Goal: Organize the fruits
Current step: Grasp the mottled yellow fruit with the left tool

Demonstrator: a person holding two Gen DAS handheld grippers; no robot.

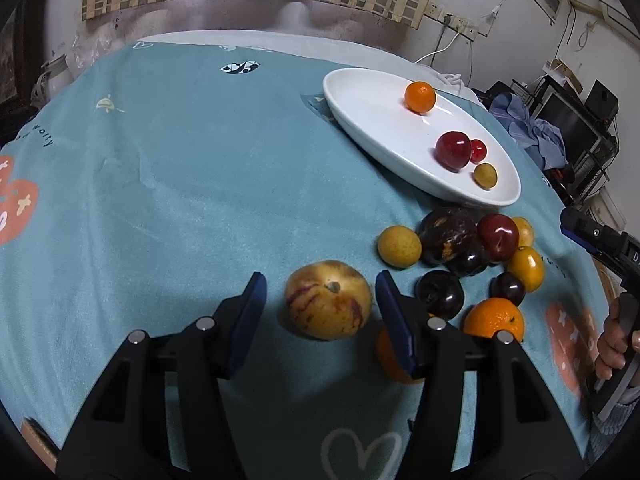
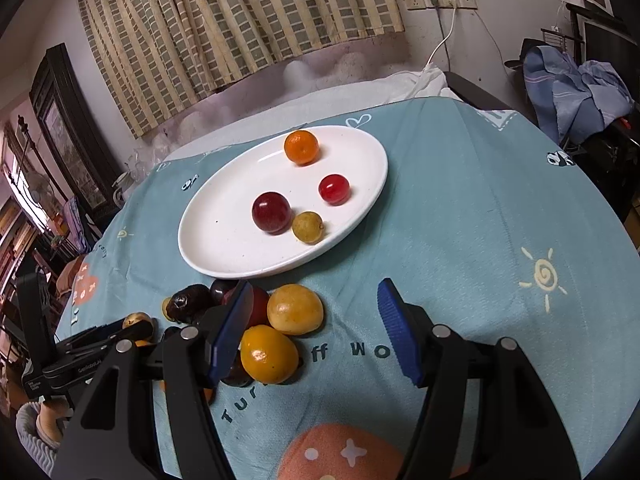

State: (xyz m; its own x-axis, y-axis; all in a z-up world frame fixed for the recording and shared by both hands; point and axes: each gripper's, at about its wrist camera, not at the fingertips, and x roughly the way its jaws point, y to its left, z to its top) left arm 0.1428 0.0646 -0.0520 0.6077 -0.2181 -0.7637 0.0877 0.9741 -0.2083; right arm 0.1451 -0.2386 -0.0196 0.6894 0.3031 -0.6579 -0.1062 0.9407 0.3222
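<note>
A: Entry, left gripper [image 1: 320, 308]. Fingers spread wide, nothing clamped. The large yellow round fruit with purple streaks [image 1: 329, 300] sits on the teal cloth-covered table [image 1: 180, 200] directly between the two fingers, closer to the right finger; whether that one touches it, I cannot tell. Stem end faces up; no marked long axis.

B: Right gripper [image 2: 316, 332]?

A: Also released, holding nothing. Two smooth yellow-orange oval fruits [image 2: 280, 332] lie just inside its left finger; bare cloth lies ahead of the right finger. The rest of the loose pile lies beyond that left finger.

B: Container?

A: White oval ceramic plate [image 2: 224, 256], ahead of both pairs of fingers, past the pile. It holds four: a small orange citrus [image 2: 301, 147], a dark red round plum [image 2: 271, 213], a small bright red fruit [image 2: 333, 189], and a small yellow-green fruit [image 2: 307, 227].

B: Judgement?

A: Left hand is the nearer to a grasp. Closing needs the fruit centred first, or the right finger may nudge it sideways.
</note>
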